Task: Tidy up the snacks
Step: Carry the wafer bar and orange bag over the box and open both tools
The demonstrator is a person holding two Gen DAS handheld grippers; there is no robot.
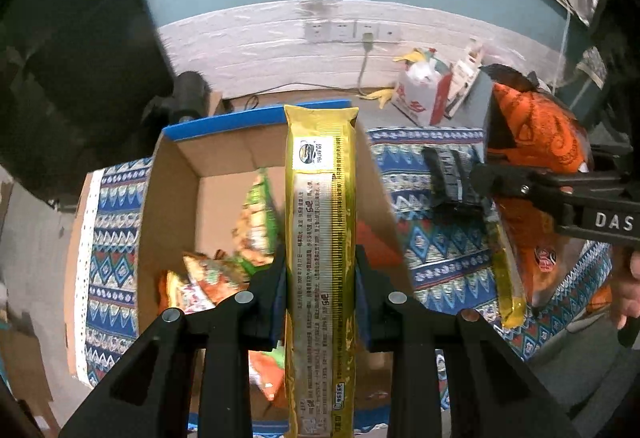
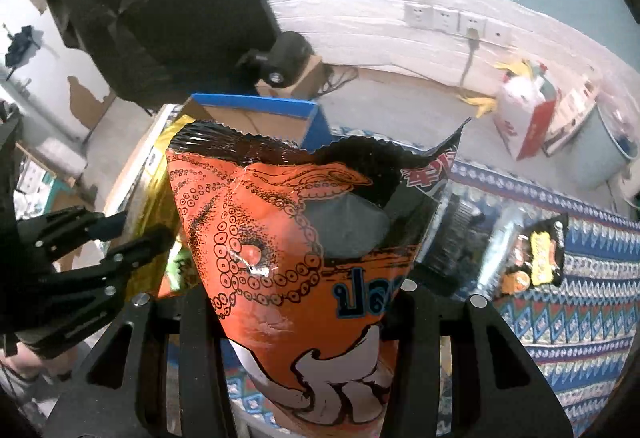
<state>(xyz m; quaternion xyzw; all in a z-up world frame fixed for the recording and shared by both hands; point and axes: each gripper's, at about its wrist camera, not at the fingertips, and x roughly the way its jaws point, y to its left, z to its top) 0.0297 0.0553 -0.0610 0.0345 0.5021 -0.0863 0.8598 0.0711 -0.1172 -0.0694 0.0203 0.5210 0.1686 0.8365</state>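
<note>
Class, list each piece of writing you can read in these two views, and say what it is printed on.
"DAS": white letters on the right gripper, cut off by the frame edge.
Gold snack pack: rows of print, too small to read.
Orange squid bag: blue script, partly hidden, not legible.
Red-and-white bag: red characters, blurred.

You are working in soft, even indoor light, moderately bright, with no hard shadows on the patterned bench cloth [image 1: 440,258]. Glare streaks the gold wrapper [image 1: 320,238] and puts small white glints on the orange bag [image 2: 296,258]. Both fisheye views bend the wall and floor lines strongly and fall to black at the corners. Your right tool [image 1: 452,173] smears with motion blur in the left view; the far room looks soft and blocky.
</note>
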